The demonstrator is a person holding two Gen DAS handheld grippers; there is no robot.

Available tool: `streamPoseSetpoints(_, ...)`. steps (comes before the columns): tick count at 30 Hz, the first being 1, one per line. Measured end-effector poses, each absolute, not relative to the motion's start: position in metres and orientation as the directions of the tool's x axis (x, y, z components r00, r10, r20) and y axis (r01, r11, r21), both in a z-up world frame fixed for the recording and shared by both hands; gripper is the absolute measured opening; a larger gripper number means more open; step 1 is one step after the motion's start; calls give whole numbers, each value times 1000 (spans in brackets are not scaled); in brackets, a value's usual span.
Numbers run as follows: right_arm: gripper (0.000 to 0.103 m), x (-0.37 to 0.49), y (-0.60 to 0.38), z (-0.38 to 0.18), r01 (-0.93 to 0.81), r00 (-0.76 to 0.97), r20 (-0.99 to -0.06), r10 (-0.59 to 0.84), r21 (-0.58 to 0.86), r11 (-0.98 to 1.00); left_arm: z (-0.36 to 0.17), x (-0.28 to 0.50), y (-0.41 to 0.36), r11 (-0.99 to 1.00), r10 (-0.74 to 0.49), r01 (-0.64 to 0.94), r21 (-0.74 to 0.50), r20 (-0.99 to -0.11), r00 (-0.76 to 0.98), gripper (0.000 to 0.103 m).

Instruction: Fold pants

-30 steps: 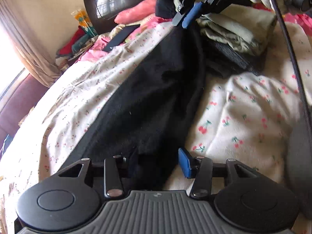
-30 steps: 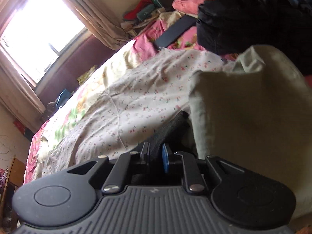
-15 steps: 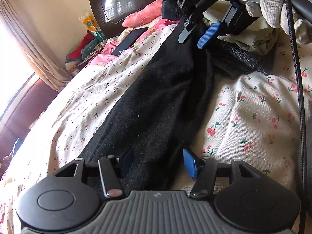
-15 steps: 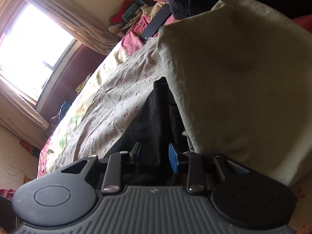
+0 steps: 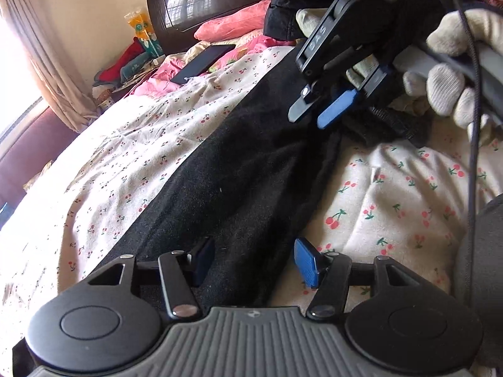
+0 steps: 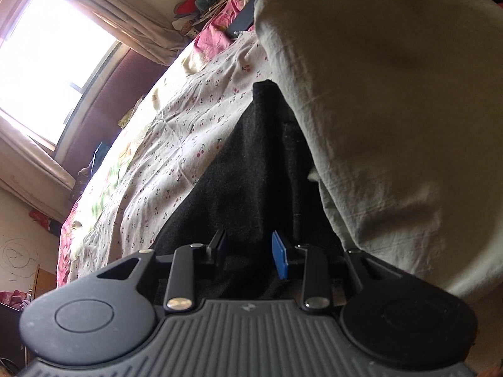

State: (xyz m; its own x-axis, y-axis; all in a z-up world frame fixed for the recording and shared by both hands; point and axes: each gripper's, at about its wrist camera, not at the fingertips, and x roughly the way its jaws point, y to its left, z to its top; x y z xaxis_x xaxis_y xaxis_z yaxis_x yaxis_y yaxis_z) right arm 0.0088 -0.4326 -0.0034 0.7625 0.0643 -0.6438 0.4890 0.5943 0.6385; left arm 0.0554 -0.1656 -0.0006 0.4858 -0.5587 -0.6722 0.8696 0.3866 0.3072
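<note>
Black pants [image 5: 239, 169] lie stretched out in a long strip on the cherry-print bedsheet [image 5: 135, 144]. My left gripper [image 5: 253, 260] is open, its jaws straddling the near end of the pants without pinching it. My right gripper [image 5: 317, 111] shows in the left wrist view, open and just above the far end of the pants. In the right wrist view the right gripper [image 6: 250, 251] is open over the black pants [image 6: 239, 163].
A pile of folded olive-green clothes [image 6: 393, 100] lies right beside the far end of the pants. A dark headboard [image 5: 201, 0], pink pillow [image 5: 232, 22], black bag [image 5: 292, 9] and flat black device [image 5: 204, 62] lie beyond. A window with curtains [image 6: 47, 53] is at the left.
Both grippers have opened and let go of the pants. The right gripper has lifted off the far end and come nearer to the left one.
</note>
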Motion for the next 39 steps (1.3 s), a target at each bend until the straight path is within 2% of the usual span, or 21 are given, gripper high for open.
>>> streamPoseSetpoints(4,36,18,-426,-21,497,738,-663,124,659,564,1,49,-169,399,-571,837,375,-613,546,73)
streamPoseSetpoints(8,40,23,-425,-32,490,769,-624,135,712,503,-14,56,-190,379,-539,811,445,-606,584,74)
streamPoseSetpoints(9,37,23,-426,-31,486,776,-615,137,723,490,-17,56,-193,370,-533,804,466,-602,595,74)
streamPoseSetpoints(11,9,20,-427,-26,442,807,-569,159,761,475,-21,56,-199,356,-532,795,490,-593,604,74)
streamPoseSetpoints(13,6,16,-430,-20,414,827,-536,170,784,463,-24,57,-203,353,-528,795,493,-596,605,73)
streamPoseSetpoints(14,5,12,-432,-16,402,837,-521,168,793,458,-24,58,-203,358,-527,796,487,-599,603,71)
streamPoseSetpoints(16,4,0,-436,-5,380,855,-491,165,811,444,-18,58,-199,364,-545,820,442,-613,572,46)
streamPoseSetpoints(18,2,-15,-435,2,364,867,-477,147,806,466,-15,58,-193,369,-561,840,398,-625,543,30)
streamPoseSetpoints(19,1,-21,-434,2,370,864,-485,132,792,486,-17,58,-193,364,-556,851,380,-644,525,24)
streamPoseSetpoints(20,1,-24,-435,0,388,858,-501,111,775,500,-22,59,-195,351,-544,861,369,-667,508,23)
streamPoseSetpoints(23,3,-23,-442,-15,432,844,-531,77,757,490,-31,57,-199,343,-532,852,396,-665,524,24)
streamPoseSetpoints(24,8,-22,-444,-18,428,850,-521,73,766,479,-29,57,-199,348,-532,849,397,-662,528,25)
streamPoseSetpoints(26,9,-19,-444,-15,430,859,-511,44,764,481,-26,57,-198,356,-538,842,405,-648,539,28)
streamPoseSetpoints(28,14,-14,-443,-11,447,849,-528,10,729,519,-26,57,-199,366,-536,833,415,-638,553,38)
streamPoseSetpoints(31,13,-6,-440,-9,490,827,-560,-47,678,548,-29,60,-201,393,-536,819,419,-619,574,49)
streamPoseSetpoints(34,15,-3,-435,-8,512,820,-565,-91,654,556,-29,60,-203,406,-544,816,412,-609,578,54)
streamPoseSetpoints(37,26,-6,-426,-3,513,823,-550,-141,614,600,-31,63,-206,404,-544,817,412,-610,577,56)
streamPoseSetpoints(39,27,0,-426,-3,529,815,-555,-168,592,608,-34,66,-209,398,-547,820,411,-611,572,56)
